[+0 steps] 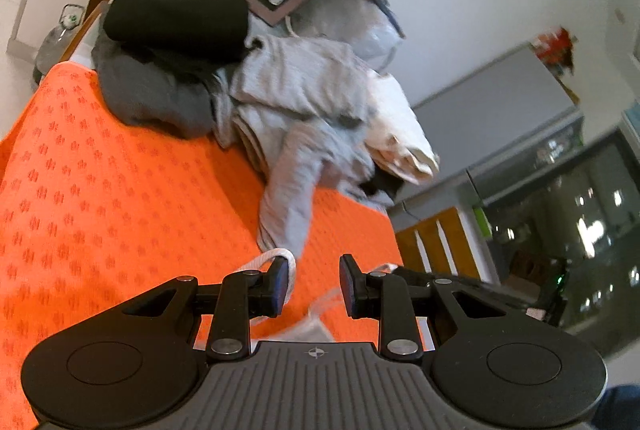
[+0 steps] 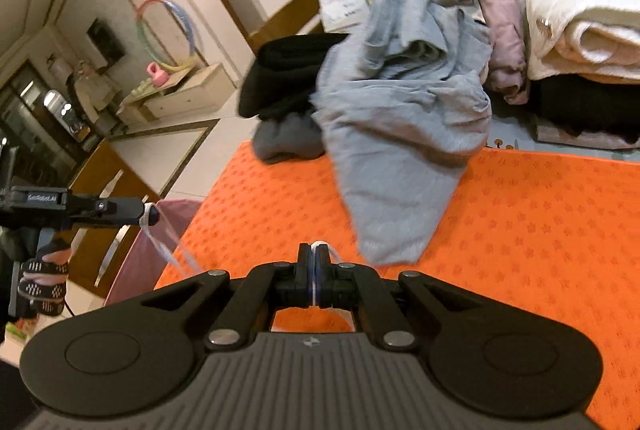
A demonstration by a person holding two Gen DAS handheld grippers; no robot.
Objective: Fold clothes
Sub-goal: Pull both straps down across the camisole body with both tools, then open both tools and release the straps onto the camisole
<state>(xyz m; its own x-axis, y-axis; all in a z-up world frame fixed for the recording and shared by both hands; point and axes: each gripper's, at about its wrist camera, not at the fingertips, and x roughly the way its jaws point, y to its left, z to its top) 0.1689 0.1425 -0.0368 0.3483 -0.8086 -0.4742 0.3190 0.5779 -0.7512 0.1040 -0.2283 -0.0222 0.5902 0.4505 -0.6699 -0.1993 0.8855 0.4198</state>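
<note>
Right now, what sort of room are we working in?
Probably a lived-in home room: an orange patterned cloth heaped with a grey garment and folded cream blanket, a colourful hoop against the wall.

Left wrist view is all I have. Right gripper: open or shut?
Observer: Shut. The right gripper pinches a thin white cord between its pads.
Operator: Same cord that loops over my left finger?
Observer: Probably. White strands trail from the tip of the left gripper toward the right one, but the join is hidden.
Operator: Anything beside the grey garment that I can't see?
Observer: A rolled pink garment lies just right of the grey garment, against a cream stack.
</note>
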